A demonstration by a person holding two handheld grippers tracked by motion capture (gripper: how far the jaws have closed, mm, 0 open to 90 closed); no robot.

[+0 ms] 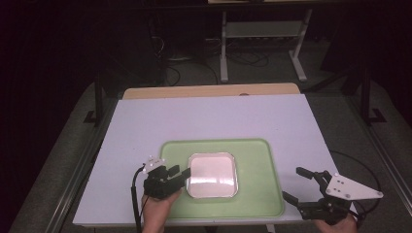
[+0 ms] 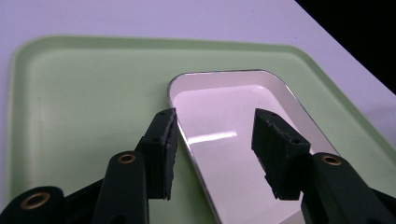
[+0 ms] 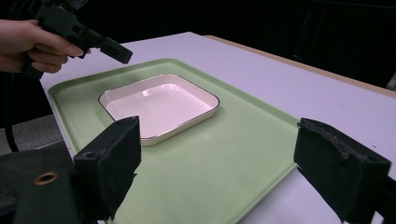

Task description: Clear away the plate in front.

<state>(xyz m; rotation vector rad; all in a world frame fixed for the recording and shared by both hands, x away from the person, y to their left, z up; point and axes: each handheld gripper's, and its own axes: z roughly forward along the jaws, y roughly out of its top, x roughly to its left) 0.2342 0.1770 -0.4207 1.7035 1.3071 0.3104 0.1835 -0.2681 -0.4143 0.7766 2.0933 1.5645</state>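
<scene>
Step in hand: the left hand-held gripper [image 1: 180,171] seems to have let go of the white dish [image 1: 212,174] at its left rim; this is my judgement from how things lie.
Left hand-held gripper: released, nothing between the jaws. In the left gripper view one jaw is outside the dish rim and the other is above the inside of the dish [image 2: 233,140], and no pad presses on the rim.
Right hand-held gripper [image 1: 297,184]: released, jaws wide apart and empty, just beside the right edge of the tray.
Dish: it lies flat on the green tray [image 1: 262,194], a little left of the middle, empty.
Tray: it rests on the white tabletop [image 1: 218,116], close to the near edge.
Next move: probably the left hand pulls away to the left; it should lift over the rim first, so that the dish is not dragged.
Edges: the dish rim is low, and the tray has a raised border.
Open room: the far half of the tabletop is bare; near the person there is little room.
</scene>
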